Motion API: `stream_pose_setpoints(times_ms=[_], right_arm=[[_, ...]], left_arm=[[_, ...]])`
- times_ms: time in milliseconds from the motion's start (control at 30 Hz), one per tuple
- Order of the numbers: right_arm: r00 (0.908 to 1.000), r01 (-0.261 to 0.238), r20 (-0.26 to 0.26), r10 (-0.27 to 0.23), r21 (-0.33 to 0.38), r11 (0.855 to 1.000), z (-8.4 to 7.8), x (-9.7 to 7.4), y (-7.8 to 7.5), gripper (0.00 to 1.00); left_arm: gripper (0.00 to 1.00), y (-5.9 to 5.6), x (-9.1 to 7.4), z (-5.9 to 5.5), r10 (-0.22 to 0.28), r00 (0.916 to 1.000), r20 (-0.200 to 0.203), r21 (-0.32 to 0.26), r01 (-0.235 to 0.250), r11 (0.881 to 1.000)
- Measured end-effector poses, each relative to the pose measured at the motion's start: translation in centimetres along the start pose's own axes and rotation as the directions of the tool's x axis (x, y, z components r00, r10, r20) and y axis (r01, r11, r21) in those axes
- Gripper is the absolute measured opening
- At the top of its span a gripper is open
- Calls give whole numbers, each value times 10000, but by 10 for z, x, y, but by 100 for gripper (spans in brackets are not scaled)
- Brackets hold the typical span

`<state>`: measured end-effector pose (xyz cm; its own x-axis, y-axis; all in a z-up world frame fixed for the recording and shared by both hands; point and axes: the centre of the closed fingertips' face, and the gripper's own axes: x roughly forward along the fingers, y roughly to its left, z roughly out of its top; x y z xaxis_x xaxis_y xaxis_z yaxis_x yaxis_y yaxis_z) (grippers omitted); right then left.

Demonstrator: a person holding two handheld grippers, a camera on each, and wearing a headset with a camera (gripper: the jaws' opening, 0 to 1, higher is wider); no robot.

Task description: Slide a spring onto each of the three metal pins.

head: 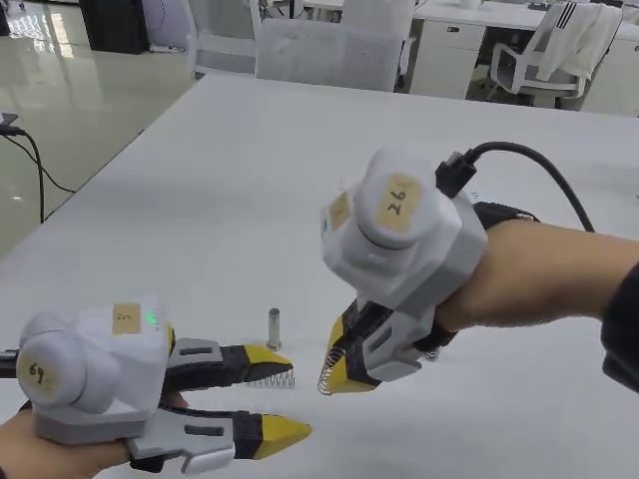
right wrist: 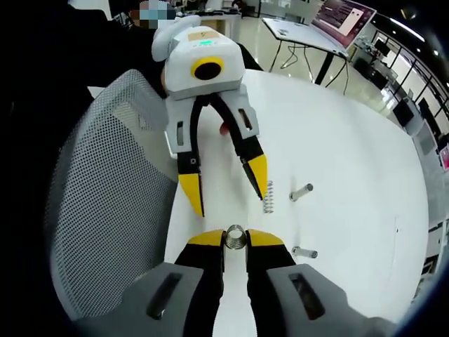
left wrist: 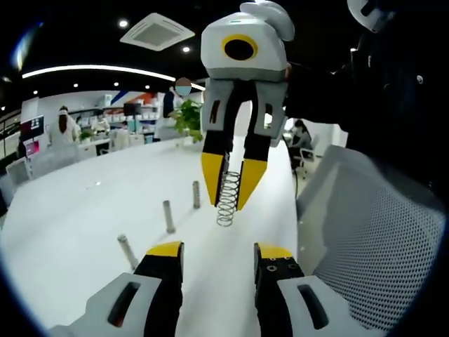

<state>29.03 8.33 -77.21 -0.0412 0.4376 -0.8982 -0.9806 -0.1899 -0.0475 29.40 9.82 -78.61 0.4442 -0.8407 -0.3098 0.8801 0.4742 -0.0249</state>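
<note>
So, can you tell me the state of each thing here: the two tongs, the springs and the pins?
Left tongs: open, empty.
Right tongs: shut, gripping a spring.
Held spring: gripped near one end, on no pin.
Loose spring: lying on the table, on no pin.
Three pins: upright, all bare.

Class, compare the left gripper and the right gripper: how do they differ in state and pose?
The left gripper is open with nothing between its jaws; the right gripper is shut on a spring. The left gripper lies low and roughly level over the table; the right gripper points steeply down. Both have white bodies and yellow-tipped jaws.
</note>
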Motion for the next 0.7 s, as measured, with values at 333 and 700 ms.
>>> stream_pose_setpoints(times_ms=[333, 700], right_arm=[[9998, 170, -86, -168, 287, 9994, -11, -6, -7, 8], [9990, 414, -184, -404, 574, 9975, -21, -12, -18, 8]], left_arm=[[49, 13, -14, -11, 689, 9976, -6, -488, -689, 9964], [61, 23, -27, -17, 1386, 9903, -23, -893, -1382, 9864]])
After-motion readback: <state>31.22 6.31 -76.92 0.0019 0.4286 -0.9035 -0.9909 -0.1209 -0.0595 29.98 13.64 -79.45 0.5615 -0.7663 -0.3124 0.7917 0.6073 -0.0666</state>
